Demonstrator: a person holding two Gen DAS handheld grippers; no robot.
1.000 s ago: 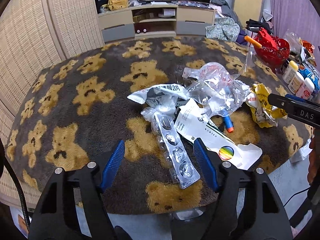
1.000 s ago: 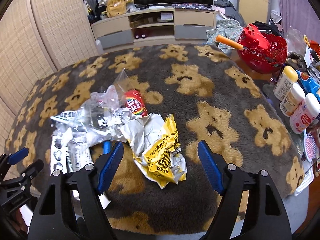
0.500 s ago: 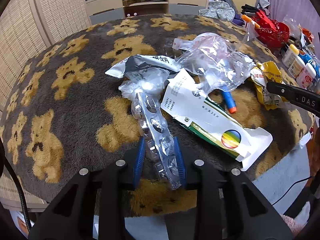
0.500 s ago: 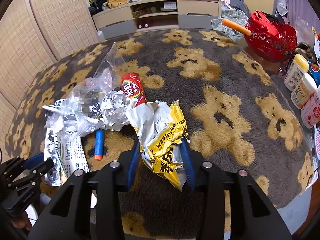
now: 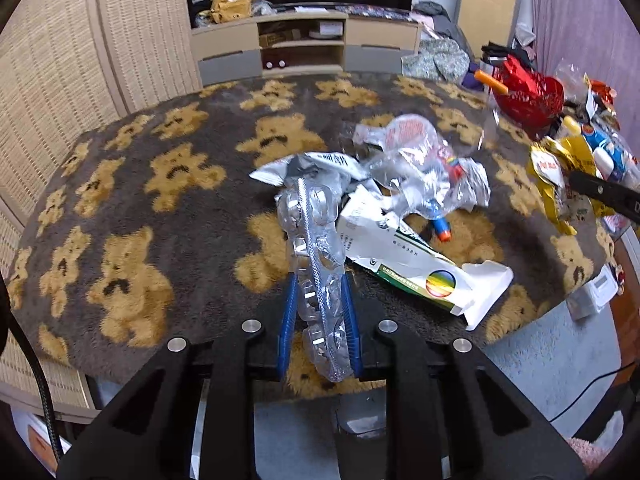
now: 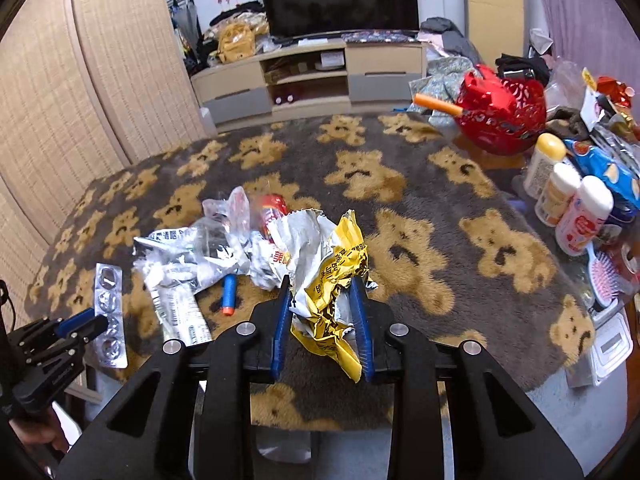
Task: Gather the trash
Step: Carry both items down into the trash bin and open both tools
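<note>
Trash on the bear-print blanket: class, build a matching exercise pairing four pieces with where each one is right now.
Things:
1 blister pack
2 yellow wrapper
3 blue foam dart
4 white carton

Places:
A lying flat on the blanket
B clamped in the right gripper
C clamped in the left gripper
D lying beside the crumpled clear plastic

Pairs: 1-C, 2-B, 3-D, 4-A

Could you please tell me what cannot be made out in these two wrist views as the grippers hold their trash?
- Left wrist view: the right gripper is cut off by the right edge; its hold on the yellow wrapper is hidden.
- Right wrist view: the red packet is half buried under clear plastic.
- Both views: no trash bin shows.
- Print on the white carton is too small.
</note>
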